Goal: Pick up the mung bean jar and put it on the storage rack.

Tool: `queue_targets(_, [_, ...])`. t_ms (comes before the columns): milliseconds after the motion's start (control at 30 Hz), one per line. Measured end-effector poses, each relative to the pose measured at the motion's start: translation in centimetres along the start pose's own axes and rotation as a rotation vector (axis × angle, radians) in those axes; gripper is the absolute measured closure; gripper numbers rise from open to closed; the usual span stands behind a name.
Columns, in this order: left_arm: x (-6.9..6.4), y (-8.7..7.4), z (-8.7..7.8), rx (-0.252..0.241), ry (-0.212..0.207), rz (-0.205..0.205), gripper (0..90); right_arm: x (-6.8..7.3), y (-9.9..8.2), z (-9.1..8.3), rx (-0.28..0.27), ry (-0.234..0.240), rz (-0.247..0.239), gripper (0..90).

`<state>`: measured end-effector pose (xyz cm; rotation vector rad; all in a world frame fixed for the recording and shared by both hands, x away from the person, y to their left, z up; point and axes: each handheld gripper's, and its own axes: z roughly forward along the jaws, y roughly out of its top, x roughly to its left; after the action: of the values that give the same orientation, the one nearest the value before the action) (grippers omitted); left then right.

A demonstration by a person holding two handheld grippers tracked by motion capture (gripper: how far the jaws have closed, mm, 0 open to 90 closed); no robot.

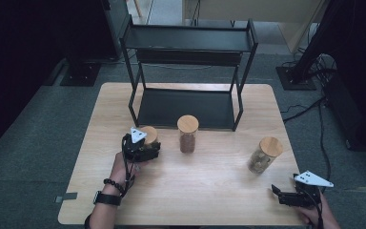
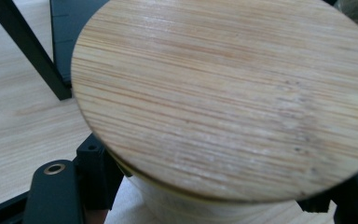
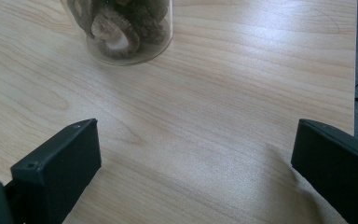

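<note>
Left jar (image 1: 149,135) mostly hidden behind the left gripper (image 1: 140,149); contents can't be made out, bamboo lid (image 2: 223,93) cut off at the frame edges in the left gripper view. Jar stands upright, long axis vertical, lid up, near the table's (image 1: 209,191) front-left, just ahead of the rack's (image 1: 188,71) left leg. Left gripper clenched on it, jaws at either side below the lid. Right gripper (image 1: 293,196) released, jaws wide apart with bare wood between, at the front-right corner; mushroom jar (image 1: 265,155) near it, top cropped in the right gripper view. Middle jar (image 1: 188,134) stands before the rack. Light wood tabletop, grey carpet, dim room, cables at right.
</note>
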<state>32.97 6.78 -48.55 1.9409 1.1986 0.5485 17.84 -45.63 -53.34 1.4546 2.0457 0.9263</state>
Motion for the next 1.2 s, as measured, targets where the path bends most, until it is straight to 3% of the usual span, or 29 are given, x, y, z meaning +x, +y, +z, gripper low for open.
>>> queue_targets(567, [-0.2, 1.2, 1.2, -0.005, 0.006, -0.01, 25.5, 0.0, 0.0, 0.0, -0.005, -0.005, 0.002, 0.9])
queue_targets(1200, [0.5, 2.1, 2.9, 0.006, 0.027, -0.019, 25.5, 0.0, 0.0, 0.0, -0.004, -0.003, 0.0, 0.9])
